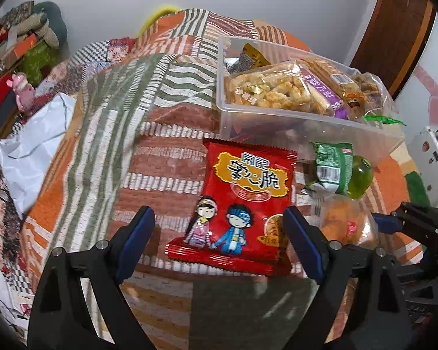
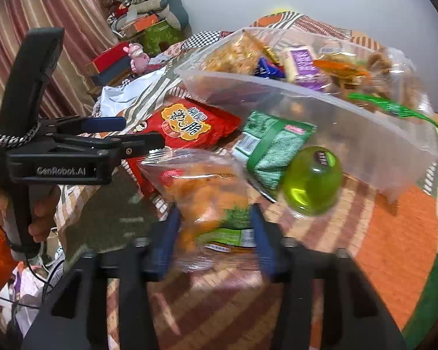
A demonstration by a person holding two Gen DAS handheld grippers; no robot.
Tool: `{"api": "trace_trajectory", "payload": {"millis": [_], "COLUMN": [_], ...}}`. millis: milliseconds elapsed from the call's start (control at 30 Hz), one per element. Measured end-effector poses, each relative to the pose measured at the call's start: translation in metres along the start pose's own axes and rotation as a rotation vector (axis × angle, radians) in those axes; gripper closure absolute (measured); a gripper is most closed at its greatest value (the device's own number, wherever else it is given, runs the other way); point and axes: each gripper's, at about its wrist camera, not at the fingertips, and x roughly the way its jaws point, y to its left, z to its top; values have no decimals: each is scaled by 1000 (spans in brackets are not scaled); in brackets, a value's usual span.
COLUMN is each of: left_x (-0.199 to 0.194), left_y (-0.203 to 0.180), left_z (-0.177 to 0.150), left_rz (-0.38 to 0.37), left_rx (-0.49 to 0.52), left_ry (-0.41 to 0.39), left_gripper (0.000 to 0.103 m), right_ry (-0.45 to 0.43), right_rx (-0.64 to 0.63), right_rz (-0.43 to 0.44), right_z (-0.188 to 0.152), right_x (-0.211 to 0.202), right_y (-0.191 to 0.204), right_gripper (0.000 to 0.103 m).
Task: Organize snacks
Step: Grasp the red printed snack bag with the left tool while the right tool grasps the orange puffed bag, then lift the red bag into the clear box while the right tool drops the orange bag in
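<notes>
Two wrist views look down over a patchwork quilt (image 1: 108, 134) strewn with snacks.

In the left wrist view, the left gripper (image 1: 219, 242) fills the lower centre, its jaws spread wide and grasping nothing. A red snack packet (image 1: 242, 201) printed with two cartoon children lies flat on the quilt between the blue pads, its lower right corner just beside the right-hand pad.

In the right wrist view, the right gripper (image 2: 216, 236) sits at lower centre, blurred, its jaws clenched on the near end of a clear bag of orange snacks (image 2: 204, 192). The bag runs up and left from the jaws.

Just beyond, at centre right, a green packet (image 2: 268, 145) lies against a round green jelly cup (image 2: 312, 180). The red packet shows left of centre.

Across the upper right of both views stands a clear plastic bin (image 1: 277, 122), already loaded with several packs: golden puffed pieces, a purple-labelled bar and others. So sorting looks well under way. Four items appear to remain outside the bin: the red packet, the clear bag, the green packet and the jelly cup.

At far left of the right wrist view, a hand (image 2: 43, 215) holds the left gripper's handle.
</notes>
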Motion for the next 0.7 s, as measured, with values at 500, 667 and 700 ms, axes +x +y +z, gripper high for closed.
{"api": "trace_trajectory", "payload": {"millis": [500, 667, 700], "left_x": [43, 44, 42], "left_y": [-10, -18, -21], "left_z": [10, 5, 4], "left_rz": [-23, 29, 34], "left_rx": [-35, 21, 39], "left_ry": [71, 42, 35], "left_gripper": [8, 22, 32], "right_ry": [-43, -75, -82], "right_rx": [56, 103, 105], "right_rz": [-42, -18, -18], "right_z": [-15, -13, -12], "right_x": [-36, -49, -51], "right_y": [-22, -32, -32], "right_gripper": [67, 67, 67]}}
